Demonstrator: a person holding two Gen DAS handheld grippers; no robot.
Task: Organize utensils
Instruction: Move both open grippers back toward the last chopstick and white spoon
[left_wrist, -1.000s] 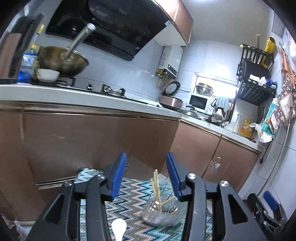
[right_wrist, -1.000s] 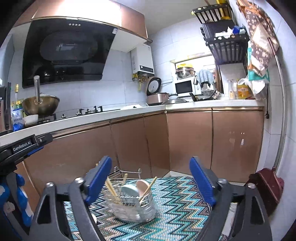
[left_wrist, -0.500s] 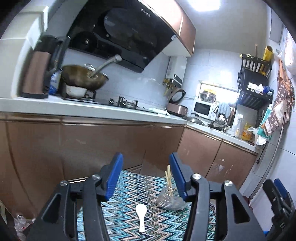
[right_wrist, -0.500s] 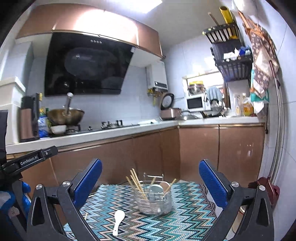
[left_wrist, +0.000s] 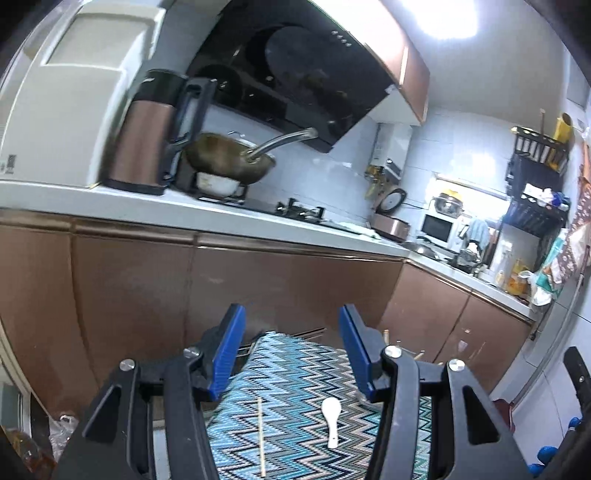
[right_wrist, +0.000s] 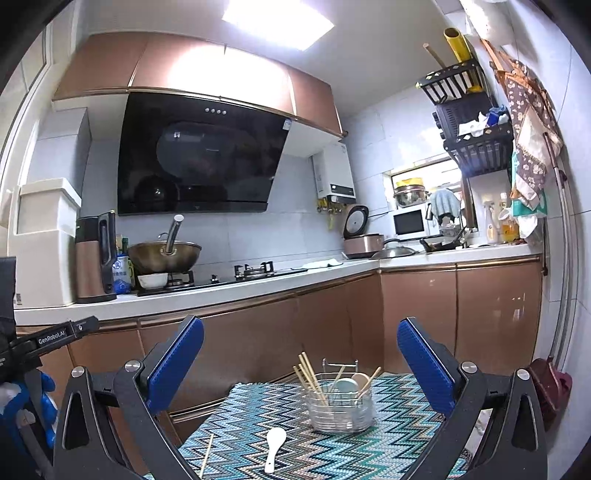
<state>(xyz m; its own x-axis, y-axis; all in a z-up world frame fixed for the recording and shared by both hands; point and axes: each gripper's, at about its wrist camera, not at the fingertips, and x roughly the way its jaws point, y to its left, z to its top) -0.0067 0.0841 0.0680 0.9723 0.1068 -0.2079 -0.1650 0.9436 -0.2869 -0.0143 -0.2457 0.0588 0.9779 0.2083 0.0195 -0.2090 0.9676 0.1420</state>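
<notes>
While both grippers hang above the zigzag-patterned mat (right_wrist: 258, 417), neither holds anything. The right gripper (right_wrist: 300, 354) has its blue-padded fingers (right_wrist: 424, 365) spread wide; the left gripper (left_wrist: 291, 350) has its fingers (left_wrist: 229, 350) parted more narrowly, with only air between them. On the mat a white ceramic spoon (right_wrist: 274, 448) lies flat, bowl toward the wire utensil basket (right_wrist: 341, 406), near it but not touching. A single wooden chopstick (right_wrist: 206, 456) lies well to the spoon's left. The basket stands upright holding chopsticks (right_wrist: 310, 374) and spoons (right_wrist: 347, 386), tilted against its rim.
</notes>
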